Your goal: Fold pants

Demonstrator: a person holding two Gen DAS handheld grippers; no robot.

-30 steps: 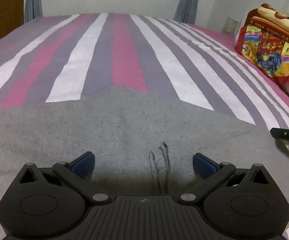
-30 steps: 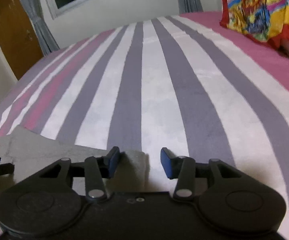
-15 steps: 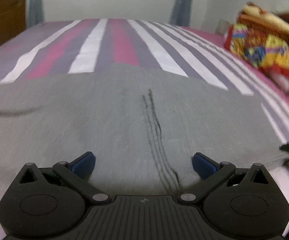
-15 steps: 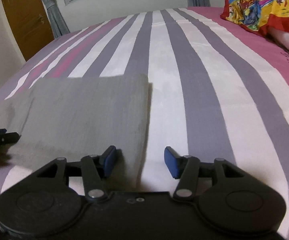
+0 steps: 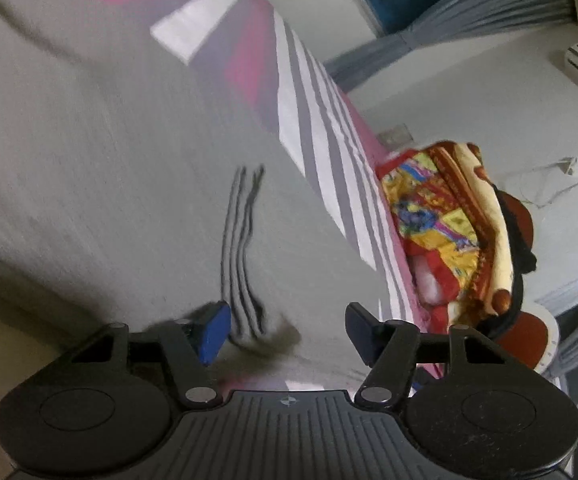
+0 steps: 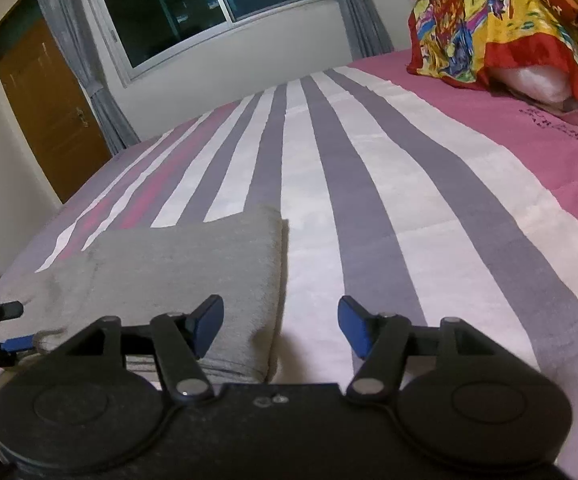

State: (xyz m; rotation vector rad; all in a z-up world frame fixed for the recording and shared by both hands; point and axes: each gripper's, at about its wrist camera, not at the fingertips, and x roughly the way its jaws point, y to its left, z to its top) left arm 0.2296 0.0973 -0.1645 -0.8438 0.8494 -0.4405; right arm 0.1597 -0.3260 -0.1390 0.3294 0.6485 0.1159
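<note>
The grey pants (image 6: 177, 264) lie folded flat on the striped bedspread (image 6: 389, 208), with a thick folded edge on their right side. In the left wrist view the pants (image 5: 109, 160) fill the frame, tilted, with dark wavy stitch lines (image 5: 241, 240) down the middle. My left gripper (image 5: 287, 332) is open at the near edge of the pants, its left pad (image 5: 213, 330) touching the cloth. It also shows in the right wrist view (image 6: 5, 326), open at the pants' left corner. My right gripper (image 6: 281, 328) is open and empty over the pants' near right corner.
A bright patterned blanket (image 6: 509, 20) and a white pillow (image 6: 533, 84) are piled at the bed's far right; the blanket also shows in the left wrist view (image 5: 449, 224). A window with grey curtains (image 6: 217, 12) and a wooden door (image 6: 45, 112) stand beyond the bed.
My left gripper has rolled sharply and narrowed its opening, now at the pants' near edge. My right gripper has pulled back and risen, opening wider, with the pants lying farther ahead.
</note>
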